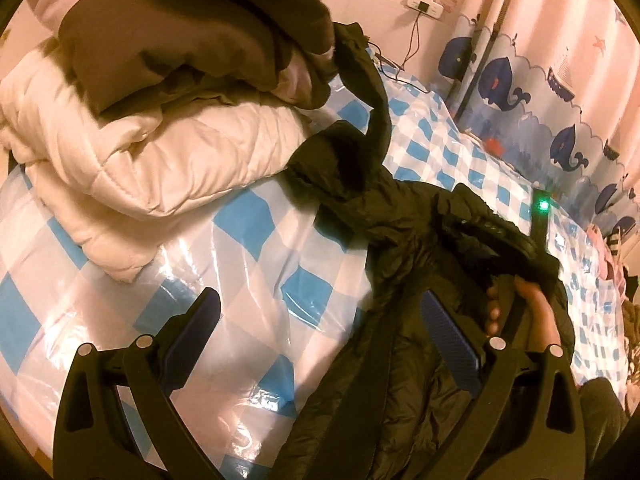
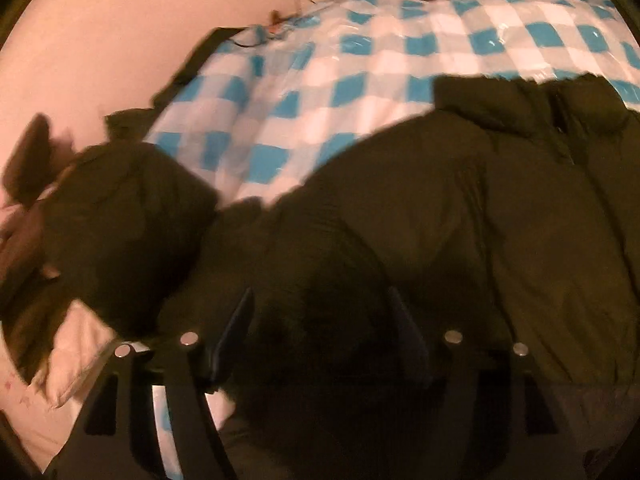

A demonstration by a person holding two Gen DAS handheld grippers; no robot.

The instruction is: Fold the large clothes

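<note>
A large black puffer jacket lies crumpled on a bed covered with a blue-and-white checked plastic sheet. My left gripper is open and empty above the sheet, with its right finger over the jacket's edge. The other gripper, with a green light, is held in a hand in the jacket's folds. In the right wrist view the jacket fills the lower frame. My right gripper is open with its blue pads low over the dark fabric; the frame is blurred.
A folded cream quilt with a brown garment on top sits at the bed's far left. A whale-print curtain and a wall socket with a cable lie behind. A pink pillow lies at the lower left.
</note>
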